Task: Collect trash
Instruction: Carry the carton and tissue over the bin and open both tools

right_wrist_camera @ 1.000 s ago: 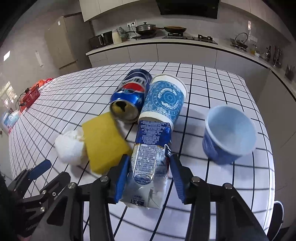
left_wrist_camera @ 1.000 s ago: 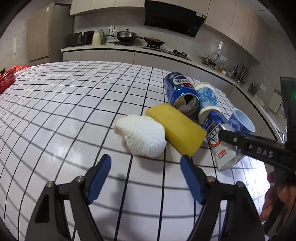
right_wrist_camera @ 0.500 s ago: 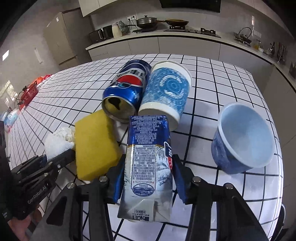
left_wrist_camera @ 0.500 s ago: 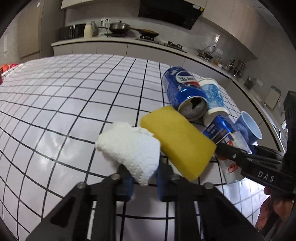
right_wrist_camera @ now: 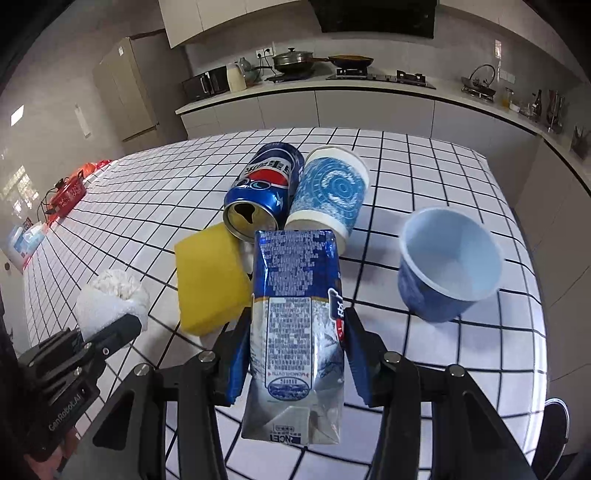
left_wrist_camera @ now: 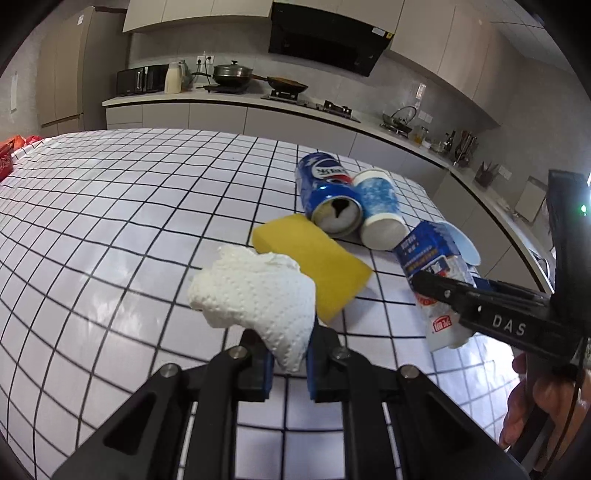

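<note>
Where sponge (right_wrist_camera: 210,278) lies, can (right_wrist_camera: 260,192) behind, cup (right_wrist_camera: 330,194), bowl (right_wrist_camera: 448,267) beside.

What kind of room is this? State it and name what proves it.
A home kitchen, most likely: a counter runs along the wall with a lidded pan on a hob, a range hood hangs above it, and a microwave sits at the counter's end.

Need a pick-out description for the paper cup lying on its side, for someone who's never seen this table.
On the white grid-patterned table, find the cluster of trash near its far right end. The paper cup lies on its side there, right beside the tipped blue soda can and just beyond the milk carton. Unlike the plain blue bowl standing upright, it has a white rim and a blue swirl print.
</note>
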